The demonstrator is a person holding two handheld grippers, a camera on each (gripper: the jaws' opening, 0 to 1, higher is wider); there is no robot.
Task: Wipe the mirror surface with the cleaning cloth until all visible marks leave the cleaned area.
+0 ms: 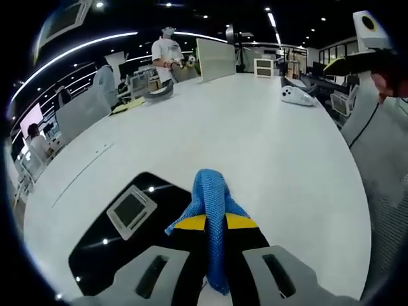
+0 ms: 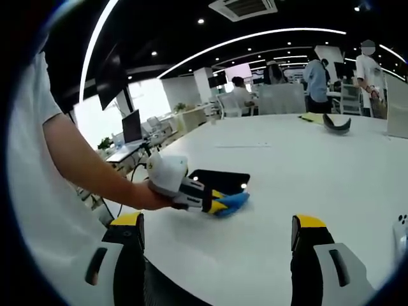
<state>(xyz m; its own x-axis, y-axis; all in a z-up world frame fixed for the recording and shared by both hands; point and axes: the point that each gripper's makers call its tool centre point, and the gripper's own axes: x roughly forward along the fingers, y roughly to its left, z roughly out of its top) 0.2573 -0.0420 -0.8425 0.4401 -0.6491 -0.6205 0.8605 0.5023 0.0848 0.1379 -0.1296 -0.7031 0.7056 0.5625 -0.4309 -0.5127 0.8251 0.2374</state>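
left gripper [image 1: 213,255] clamped on blue cleaning cloth [image 1: 210,204] | mirror [image 1: 115,236] dark, flat on white tabletop [image 1: 255,146], just left of cloth, long axis running away leftward | right gripper [image 2: 217,255] wide, empty, well apart

Left gripper view sits low, close over the flat dark mirror [image 1: 111,239]; right gripper view faces it from farther off (both share the broad white table [image 1: 255,153]).

- big white table [image 1: 255,146] in front of me, everything else sits on or around it
- white gadget [image 1: 297,95] lying near the table's far edge
- yellow sheet [image 2: 313,117] and a dark curved thing [image 2: 336,123] just beside it, way across the table
- people [image 2: 368,67] standing past the far end
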